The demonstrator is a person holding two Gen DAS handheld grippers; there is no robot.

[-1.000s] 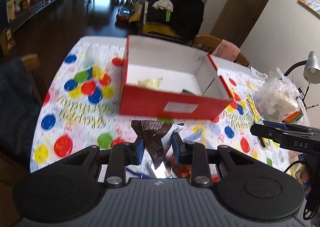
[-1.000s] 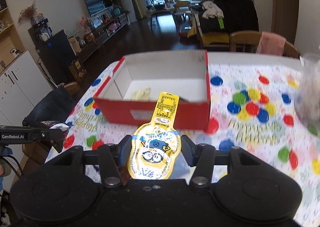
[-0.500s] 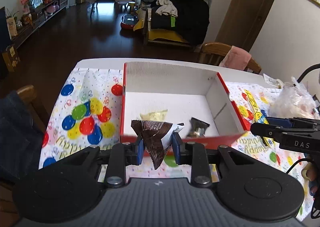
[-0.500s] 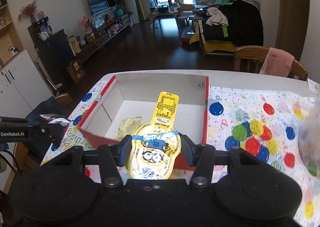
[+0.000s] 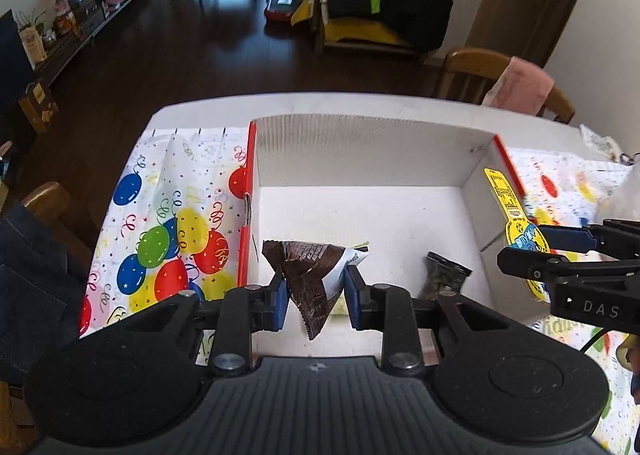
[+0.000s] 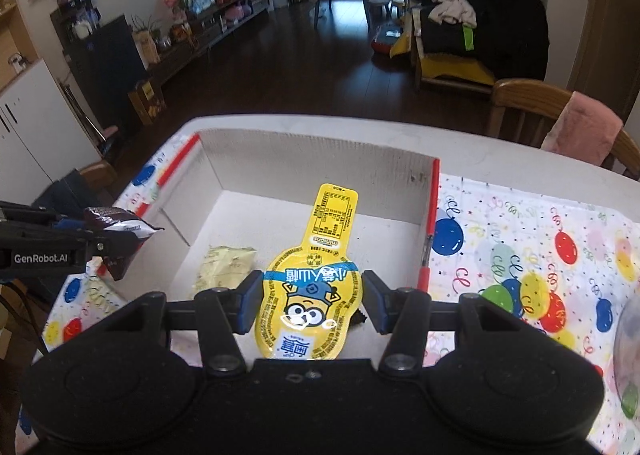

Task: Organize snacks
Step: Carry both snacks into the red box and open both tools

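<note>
A red cardboard box with a white inside stands on the table; it also shows in the right wrist view. In it lie a pale yellow packet and a small dark packet. My left gripper is shut on a brown snack wrapper and holds it above the box's near left part. My right gripper is shut on a yellow Minions pouch above the box's near edge. The pouch also shows in the left wrist view, at the box's right wall.
The table has a balloon-print cloth. A clear plastic bag sits at the right. Wooden chairs stand behind the table, one with a pink cloth. A chair with dark jeans is at the left.
Both grippers have moved forward and up over the box with their snacks. The box's near wall has passed under them, and both now hang over its inside.
</note>
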